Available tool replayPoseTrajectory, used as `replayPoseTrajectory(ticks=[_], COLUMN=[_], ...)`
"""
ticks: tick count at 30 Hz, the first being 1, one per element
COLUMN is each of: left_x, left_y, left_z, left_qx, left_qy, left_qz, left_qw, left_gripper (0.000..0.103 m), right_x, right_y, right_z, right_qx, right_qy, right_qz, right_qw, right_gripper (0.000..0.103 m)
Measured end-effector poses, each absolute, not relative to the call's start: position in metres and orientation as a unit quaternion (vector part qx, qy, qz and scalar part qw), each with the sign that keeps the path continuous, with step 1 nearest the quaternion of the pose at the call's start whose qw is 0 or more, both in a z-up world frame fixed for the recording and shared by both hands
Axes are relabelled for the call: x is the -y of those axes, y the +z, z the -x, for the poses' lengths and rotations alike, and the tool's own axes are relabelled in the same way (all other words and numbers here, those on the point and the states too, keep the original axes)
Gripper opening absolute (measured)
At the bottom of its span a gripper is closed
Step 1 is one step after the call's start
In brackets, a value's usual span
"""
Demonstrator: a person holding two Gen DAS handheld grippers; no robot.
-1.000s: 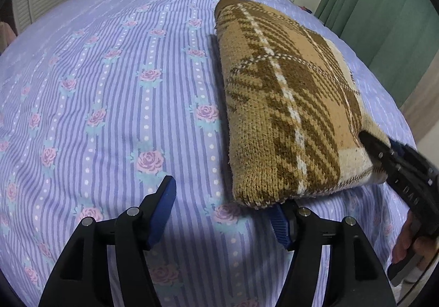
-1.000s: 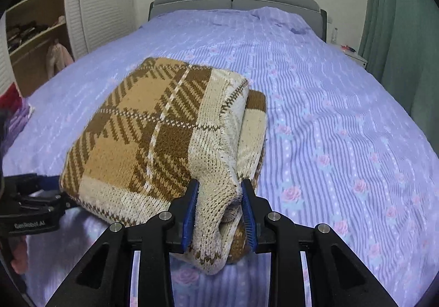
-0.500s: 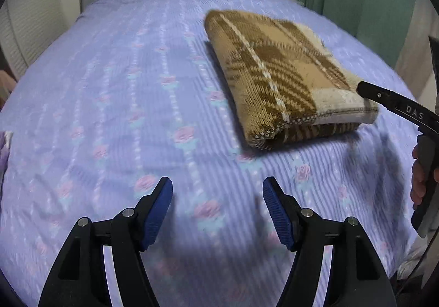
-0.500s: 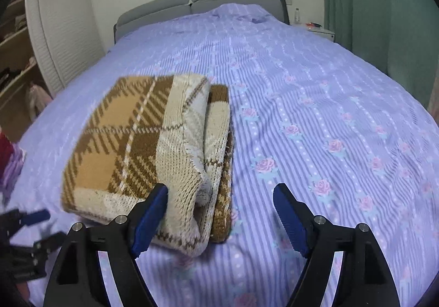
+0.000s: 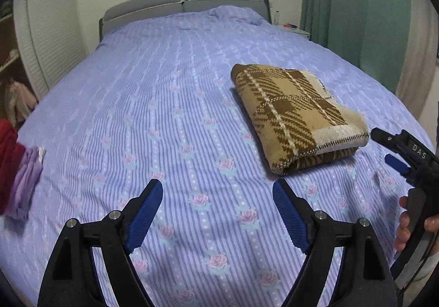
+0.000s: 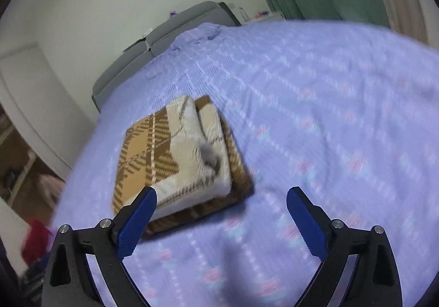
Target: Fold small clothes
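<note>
A folded brown and cream plaid knit garment [image 5: 296, 117] lies on the purple flowered bedspread [image 5: 164, 120]. It also shows in the right wrist view [image 6: 175, 158], which is blurred and tilted. My left gripper [image 5: 218, 211] is open and empty, held above the bedspread, near and left of the garment. My right gripper [image 6: 222, 217] is open and empty, raised above the near edge of the garment. It also shows at the right edge of the left wrist view [image 5: 389, 150], just off the garment's near right corner.
A red and lilac pile of clothes [image 5: 16, 178] lies at the bed's left edge. A grey headboard [image 5: 181, 3] stands at the far end. Green curtains [image 5: 354, 13] hang on the right. A shelf unit [image 5: 11, 79] stands left of the bed.
My right gripper let go of the garment's edge, opened and pulled back and up. My left gripper drew back from the garment's near corner. The garment now lies flat and folded.
</note>
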State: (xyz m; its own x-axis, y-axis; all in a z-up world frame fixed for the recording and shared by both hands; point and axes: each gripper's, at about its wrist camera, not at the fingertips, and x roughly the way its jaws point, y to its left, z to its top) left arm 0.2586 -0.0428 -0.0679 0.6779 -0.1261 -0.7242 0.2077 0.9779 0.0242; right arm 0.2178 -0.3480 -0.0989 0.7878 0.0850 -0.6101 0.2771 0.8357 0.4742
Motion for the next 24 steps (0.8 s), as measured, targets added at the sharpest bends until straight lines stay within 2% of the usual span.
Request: replayPoseTrajectory(ticks=[6, 11, 15, 19, 21, 24], left_x=[0.042, 0.045, 0.047, 0.042, 0.039, 0.035], left_y=[-0.057, -0.058, -0.06, -0.065, -0.07, -0.076], left_z=[-0.279, -0.292, -0.294, -0.296, -0.299, -0.302], left_qx=[-0.387, -0.392, -0.389, -0.398, -0.405, -0.412], left_qy=[-0.11, -0.113, -0.116, -0.114, -0.11, -0.105], left_qz=[-0.012, -0.019, -0.031, -0.02, -0.016, -0.015], left_qw=[0.915, 0.913, 0.913, 0.91, 0.907, 0.905], left_gripper=[0.083, 0.083, 0.083, 0.083, 0.083, 0.083], right_x=[0.34, 0.349, 0.344, 0.34, 0.339, 0.341], right_y=[-0.104, -0.128, -0.151, -0.167, -0.172, -0.174], right_z=[-0.234, -0.238, -0.248, -0.257, -0.262, -0.269], right_qx=[-0.327, -0.307, -0.313, -0.319, -0.316, -0.31], right_qy=[-0.052, -0.049, -0.037, -0.031, -0.029, -0.039], right_qz=[-0.285, -0.41, -0.458, -0.476, -0.477, -0.476], right_qw=[0.899, 0.858, 0.831, 0.819, 0.82, 0.822], right_gripper=[0.096, 0.097, 0.097, 0.097, 0.102, 0.103])
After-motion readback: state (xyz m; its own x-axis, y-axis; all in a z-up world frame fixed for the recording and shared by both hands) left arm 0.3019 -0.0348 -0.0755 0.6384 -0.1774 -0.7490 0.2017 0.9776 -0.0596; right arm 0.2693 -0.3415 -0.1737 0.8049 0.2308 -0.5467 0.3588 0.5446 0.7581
